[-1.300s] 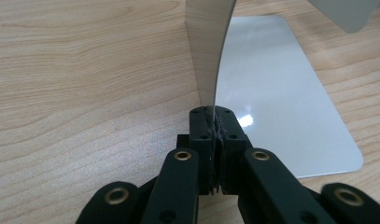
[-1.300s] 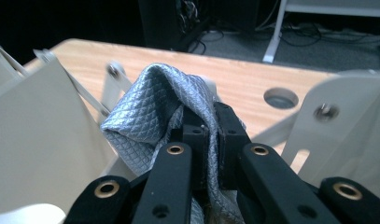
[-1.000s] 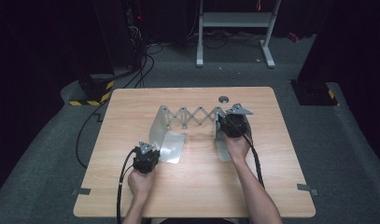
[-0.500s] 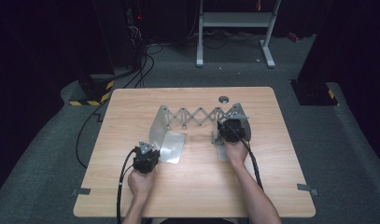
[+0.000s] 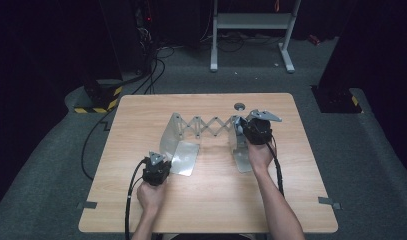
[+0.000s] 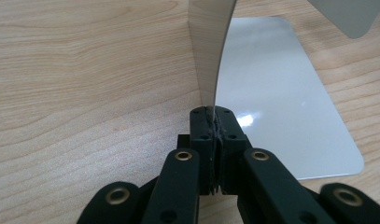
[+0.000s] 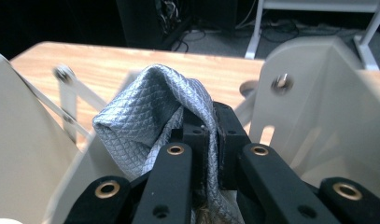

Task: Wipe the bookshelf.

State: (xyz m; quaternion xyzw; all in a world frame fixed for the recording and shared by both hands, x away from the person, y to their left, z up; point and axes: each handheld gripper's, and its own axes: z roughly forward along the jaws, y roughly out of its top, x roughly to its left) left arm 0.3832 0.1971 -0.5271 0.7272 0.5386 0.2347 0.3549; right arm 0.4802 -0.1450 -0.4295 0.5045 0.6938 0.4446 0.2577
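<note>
A folding metal rack stands mid-table, its scissor lattice [image 5: 211,126] joining a left plate [image 5: 172,132] and a right plate [image 5: 239,150]. My left gripper [image 5: 160,161] is at the near corner of the left plate. In the left gripper view, the left gripper [image 6: 211,114] is shut on the thin upright plate's edge [image 6: 207,56], beside the flat base plate [image 6: 281,107]. My right gripper [image 5: 254,129] sits at the rack's right end. The right gripper view has the right gripper [image 7: 211,116] shut on a grey quilted cloth [image 7: 145,116] between two pale plates [image 7: 318,107].
A round hole [image 5: 239,106] lies in the wooden table [image 5: 206,200] just beyond the rack. Cables trail from both grippers toward the near edge. A metal stand [image 5: 251,22] and cables are on the dark floor behind the table.
The right gripper dipped slightly toward the near left, then came back up and right. The left gripper and the rack have kept still.
</note>
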